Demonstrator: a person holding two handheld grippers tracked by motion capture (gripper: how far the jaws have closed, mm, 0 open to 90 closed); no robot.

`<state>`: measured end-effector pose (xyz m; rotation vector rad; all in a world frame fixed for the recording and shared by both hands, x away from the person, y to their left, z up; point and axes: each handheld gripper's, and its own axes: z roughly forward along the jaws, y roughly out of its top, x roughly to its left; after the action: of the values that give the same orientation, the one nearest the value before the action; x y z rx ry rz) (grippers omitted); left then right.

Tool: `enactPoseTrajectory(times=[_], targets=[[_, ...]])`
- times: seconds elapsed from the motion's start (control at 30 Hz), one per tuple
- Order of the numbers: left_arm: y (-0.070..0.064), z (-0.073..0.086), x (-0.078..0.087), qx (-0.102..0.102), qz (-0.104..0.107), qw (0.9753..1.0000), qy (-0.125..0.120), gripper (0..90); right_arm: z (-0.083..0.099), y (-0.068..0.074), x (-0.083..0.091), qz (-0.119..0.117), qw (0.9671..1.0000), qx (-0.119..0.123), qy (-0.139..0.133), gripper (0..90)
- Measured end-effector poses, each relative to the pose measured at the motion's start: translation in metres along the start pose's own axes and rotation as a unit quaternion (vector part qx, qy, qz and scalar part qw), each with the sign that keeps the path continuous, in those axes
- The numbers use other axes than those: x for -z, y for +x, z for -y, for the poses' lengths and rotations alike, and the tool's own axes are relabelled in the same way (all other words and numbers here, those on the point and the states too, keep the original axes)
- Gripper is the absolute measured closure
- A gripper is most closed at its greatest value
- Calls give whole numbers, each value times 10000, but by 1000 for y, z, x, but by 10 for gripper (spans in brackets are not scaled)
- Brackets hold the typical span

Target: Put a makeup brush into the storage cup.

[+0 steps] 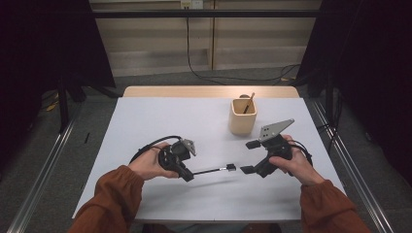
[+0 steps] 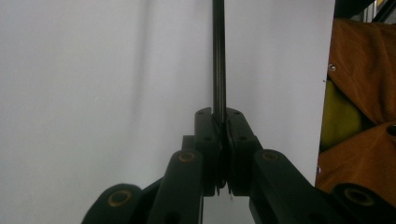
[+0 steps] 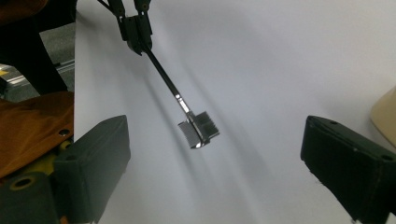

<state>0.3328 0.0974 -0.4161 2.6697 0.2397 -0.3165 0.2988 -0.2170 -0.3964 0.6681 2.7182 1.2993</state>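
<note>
One brush, level, head toward the right hand-held gripper.

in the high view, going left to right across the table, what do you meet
left gripper → small brush held out from its shut jaws → right gripper, jaws open. The beige cup with a stick overlaps, so unplaced.

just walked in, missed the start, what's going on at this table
A person holds a gripper in each hand over a white table. The left gripper is shut on the handle of a slim black brush, with its small head pointing toward the right gripper, whose fingers are spread wide open just beyond it, holding nothing. A beige holder with a wooden stick in it stands behind.
</note>
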Motion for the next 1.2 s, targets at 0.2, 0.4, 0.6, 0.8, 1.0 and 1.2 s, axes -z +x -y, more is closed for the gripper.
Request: enactPoseTrajectory(times=[0.2,0.4,0.6,0.8,1.0,1.2], targets=[[0,6,4,73,-61,9999,-143,855,12,5,4,116,9997,-105,-169,65],[1,11,7,65,-51,9997,-245,855,23,1,10,104,9981,-371,-474,70],[2,20,8,221,-48,9988,-432,855,32,5,15,292,9968,-397,-635,68],[5,28,10,351,-83,9966,-738,856,32,10,20,372,9943,-379,-921,57],[5,34,12,362,-84,9944,-986,856,33,12,20,447,9921,-383,-1109,65],[-1,37,11,333,36,9916,-1252,856,36,15,14,663,9904,-376,-1153,87]])
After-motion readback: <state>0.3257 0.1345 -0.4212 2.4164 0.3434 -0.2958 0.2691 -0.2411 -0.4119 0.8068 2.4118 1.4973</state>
